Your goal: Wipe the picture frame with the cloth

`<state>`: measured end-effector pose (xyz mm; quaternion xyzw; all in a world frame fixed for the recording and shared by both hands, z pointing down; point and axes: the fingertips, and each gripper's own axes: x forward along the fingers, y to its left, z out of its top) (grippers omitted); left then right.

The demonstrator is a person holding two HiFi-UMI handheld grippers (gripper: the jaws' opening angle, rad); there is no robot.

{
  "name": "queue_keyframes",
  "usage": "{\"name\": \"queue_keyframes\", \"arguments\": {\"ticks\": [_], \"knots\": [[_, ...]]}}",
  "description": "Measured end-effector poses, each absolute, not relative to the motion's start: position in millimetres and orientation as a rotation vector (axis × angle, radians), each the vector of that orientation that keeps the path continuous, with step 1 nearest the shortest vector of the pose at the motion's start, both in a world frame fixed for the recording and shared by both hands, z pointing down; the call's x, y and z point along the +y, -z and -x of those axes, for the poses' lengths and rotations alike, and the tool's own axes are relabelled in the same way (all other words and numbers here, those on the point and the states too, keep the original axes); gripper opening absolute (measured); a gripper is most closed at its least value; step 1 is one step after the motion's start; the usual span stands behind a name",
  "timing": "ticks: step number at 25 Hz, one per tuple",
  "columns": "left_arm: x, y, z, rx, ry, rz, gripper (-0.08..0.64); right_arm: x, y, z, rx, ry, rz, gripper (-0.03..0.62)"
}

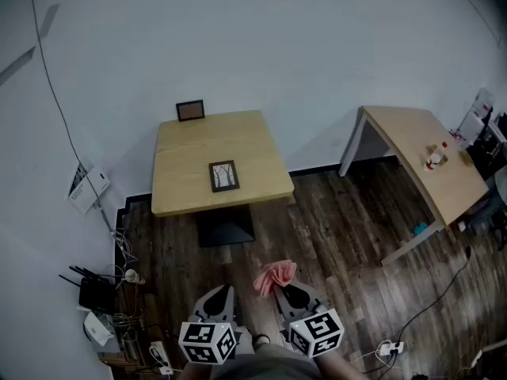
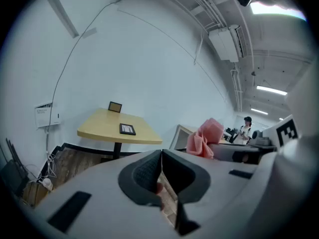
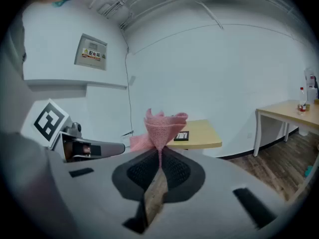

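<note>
Pink cloth (image 3: 162, 126) is pinched in my right tool (image 3: 159, 157). Its jaws are clamped on the lower tip, so the rest fans up loose above them. My left tool (image 2: 160, 159) is closed on nothing, pads meeting. Both hang low in front of me, well apart from the table (image 1: 261, 145), which stands at twelve o'clock across open floor (image 1: 333, 236). The picture frame (image 1: 224, 176) lies flat on the table top, nearer its six o'clock edge.

I judge this to be the carry to the table, with no wiping begun. To do it well, I would walk right up so the reach is short, keeping the grip firm. Then I would bring the right tool in over the near edge, so that the loose fan of cloth meets the glass rather than the jaw tips. The frame looks light and rests loose on a smooth top, so it will likely skate. Steadying one border with the shut left tool should help, as should light strokes.

The table top is pale wood on a dark pedestal. A smaller frame (image 1: 190, 111) stands upright at its far edge, at eleven o'clock, by the white wall (image 1: 253, 38). The floor is dark planking. A second table (image 1: 444, 180) with bottles (image 1: 434, 160) sits at two o'clock, and cables and boxes (image 1: 99, 307) crowd the wall at eight o'clock.
</note>
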<state>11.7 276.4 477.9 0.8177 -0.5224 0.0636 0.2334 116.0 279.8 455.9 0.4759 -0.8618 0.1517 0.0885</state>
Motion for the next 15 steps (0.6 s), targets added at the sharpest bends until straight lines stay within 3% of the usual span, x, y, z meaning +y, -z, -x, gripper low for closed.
{"name": "queue_keyframes", "arguments": {"ticks": [15], "knots": [[307,-474,-9,-1.484,-0.159,-2.208,0.006,308,-445,-112,-2.620,-0.400,-1.347,0.014]]}}
